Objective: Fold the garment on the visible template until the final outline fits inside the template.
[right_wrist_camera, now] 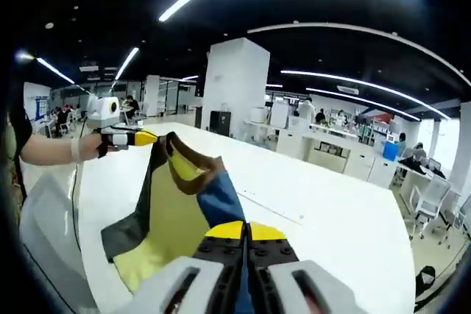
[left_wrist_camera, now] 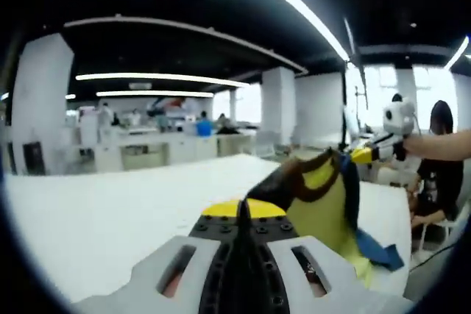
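Above the table [right_wrist_camera: 324, 204], garment [right_wrist_camera: 180, 211] hangs between both seemingly clamped grippers.

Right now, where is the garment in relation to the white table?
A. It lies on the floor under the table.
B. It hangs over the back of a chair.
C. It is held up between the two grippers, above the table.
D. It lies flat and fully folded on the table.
C: the yellow, blue and brown garment is stretched in the air between the right gripper and the left gripper, over the white table.
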Demonstrator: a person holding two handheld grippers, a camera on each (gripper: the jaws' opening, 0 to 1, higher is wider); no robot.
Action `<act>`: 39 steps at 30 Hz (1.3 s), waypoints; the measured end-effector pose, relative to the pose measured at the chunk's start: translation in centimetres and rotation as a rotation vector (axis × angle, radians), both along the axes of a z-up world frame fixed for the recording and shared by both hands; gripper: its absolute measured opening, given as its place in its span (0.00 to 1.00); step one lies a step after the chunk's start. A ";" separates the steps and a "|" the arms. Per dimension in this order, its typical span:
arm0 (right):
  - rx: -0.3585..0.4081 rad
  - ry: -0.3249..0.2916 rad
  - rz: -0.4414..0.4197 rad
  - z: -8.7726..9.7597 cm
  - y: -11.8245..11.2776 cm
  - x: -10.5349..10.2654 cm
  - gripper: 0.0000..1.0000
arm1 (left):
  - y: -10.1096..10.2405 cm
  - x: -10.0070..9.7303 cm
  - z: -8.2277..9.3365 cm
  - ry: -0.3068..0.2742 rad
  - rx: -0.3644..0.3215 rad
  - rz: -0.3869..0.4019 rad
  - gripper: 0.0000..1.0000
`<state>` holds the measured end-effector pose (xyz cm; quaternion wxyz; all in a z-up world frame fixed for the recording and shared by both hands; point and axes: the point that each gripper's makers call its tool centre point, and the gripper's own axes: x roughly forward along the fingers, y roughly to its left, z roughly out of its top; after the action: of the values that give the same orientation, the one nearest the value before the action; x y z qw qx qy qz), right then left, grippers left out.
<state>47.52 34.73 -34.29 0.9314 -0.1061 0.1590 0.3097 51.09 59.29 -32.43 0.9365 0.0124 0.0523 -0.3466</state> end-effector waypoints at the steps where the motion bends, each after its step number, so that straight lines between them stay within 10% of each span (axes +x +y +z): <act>1: -0.002 0.016 -0.001 -0.8 0.0 0.6 0.00 | -0.2 0.8 -1.2 0.028 -0.001 0.000 0.00; 18: -0.056 0.244 -0.067 -13.7 -0.2 11.4 0.00 | -0.6 10.3 -14.9 0.239 0.122 0.042 0.00; 39: -0.086 0.310 -0.095 -18.6 -0.8 14.2 0.00 | -0.8 12.6 -19.2 0.297 0.128 0.083 0.00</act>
<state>61.69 33.89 -52.87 0.9039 -0.0892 0.3186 0.2710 63.73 58.52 -51.60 0.9292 0.0184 0.2128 -0.3015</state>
